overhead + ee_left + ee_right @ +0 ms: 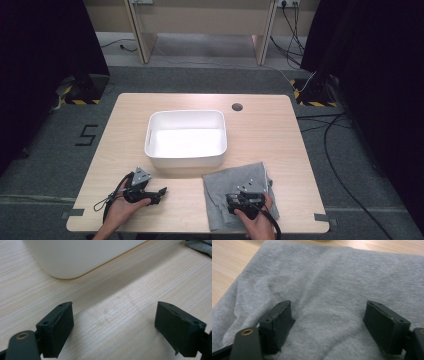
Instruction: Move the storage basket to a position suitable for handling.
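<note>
Cloth point(235, 192): a grey knit piece, lying loosely folded on the table point(280, 135) at the near right, just in front of the tub's right corner and close to the near edge.
Tub point(186, 137): white, rectangular, open-topped, at mid-table; nothing lies in it.
Right gripper point(246, 202): over the near part of the cloth, jaws spread wide with grey fabric lying slack between them; nothing is pinched yet.
Left gripper point(161, 191): at the near left on bare wood, jaws wide apart, holding nothing; the tub's corner point(62, 270) sits just ahead of it.
Weight: probably light; one gripper should lift it.
Stiffness: soft and limp, so it will likely sag and hang from any held point and unfold as it rises.
Surface: fuzzy jersey point(332, 290), likely grippy against the pads, not slippery or fragile.
Where to grip: a raised crease point(312, 295) or a folded edge, where the jaws can gather several layers; flat single cloth may slip out.
Risk: a shallow pinch may catch only the top layer and drag the rest.
</note>
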`<state>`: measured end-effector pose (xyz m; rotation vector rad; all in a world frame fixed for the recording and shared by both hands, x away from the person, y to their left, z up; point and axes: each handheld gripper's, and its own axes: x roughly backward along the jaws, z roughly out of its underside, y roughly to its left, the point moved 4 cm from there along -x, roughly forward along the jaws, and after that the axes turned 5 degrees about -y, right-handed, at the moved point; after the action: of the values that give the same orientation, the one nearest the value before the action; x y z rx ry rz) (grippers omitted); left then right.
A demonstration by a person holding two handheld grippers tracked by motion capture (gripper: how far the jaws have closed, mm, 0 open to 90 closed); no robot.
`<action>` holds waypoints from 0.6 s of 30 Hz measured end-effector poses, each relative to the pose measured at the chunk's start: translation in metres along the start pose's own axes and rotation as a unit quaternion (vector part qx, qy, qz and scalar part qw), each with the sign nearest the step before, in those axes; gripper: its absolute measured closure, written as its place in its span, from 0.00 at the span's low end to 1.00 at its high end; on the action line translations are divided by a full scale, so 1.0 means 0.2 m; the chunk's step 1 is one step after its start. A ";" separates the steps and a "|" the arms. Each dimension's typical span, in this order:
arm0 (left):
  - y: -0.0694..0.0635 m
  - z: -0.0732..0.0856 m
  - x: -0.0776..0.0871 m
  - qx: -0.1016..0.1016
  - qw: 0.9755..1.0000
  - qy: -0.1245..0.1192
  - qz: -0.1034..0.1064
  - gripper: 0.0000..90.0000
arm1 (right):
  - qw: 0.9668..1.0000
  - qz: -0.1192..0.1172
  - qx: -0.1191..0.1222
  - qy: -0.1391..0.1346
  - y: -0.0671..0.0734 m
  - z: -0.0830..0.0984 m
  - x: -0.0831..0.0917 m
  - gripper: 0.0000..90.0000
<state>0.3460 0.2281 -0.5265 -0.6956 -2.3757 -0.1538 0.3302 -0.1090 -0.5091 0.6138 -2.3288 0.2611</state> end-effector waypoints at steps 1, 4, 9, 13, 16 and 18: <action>0.00 0.00 0.00 0.000 1.000 0.000 0.000 0.16 | 1.000 -0.002 -0.001 -0.001 0.01 -0.01 -0.01 0.24; 0.00 0.00 0.00 0.000 1.000 0.001 0.000 0.16 | 1.000 -0.008 0.003 0.006 0.05 -0.03 -0.04 0.24; 0.00 0.00 0.00 0.000 1.000 0.000 0.000 0.16 | 1.000 -0.014 0.007 0.012 0.15 -0.08 -0.09 0.23; 0.00 0.00 0.00 0.000 1.000 0.000 0.000 0.16 | 1.000 -0.012 0.002 0.010 0.19 -0.10 -0.12 0.22; 0.00 0.00 0.00 0.000 1.000 0.000 0.000 0.16 | 1.000 -0.016 -0.001 0.013 0.21 -0.12 -0.13 0.20; 0.00 0.00 0.00 0.000 1.000 0.000 0.001 0.16 | 0.999 -0.031 -0.002 0.016 0.19 -0.13 -0.12 0.20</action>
<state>0.3461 0.2277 -0.5266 -0.6974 -2.3747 -0.1531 0.3415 -0.0578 -0.5076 0.6731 -2.2760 0.2347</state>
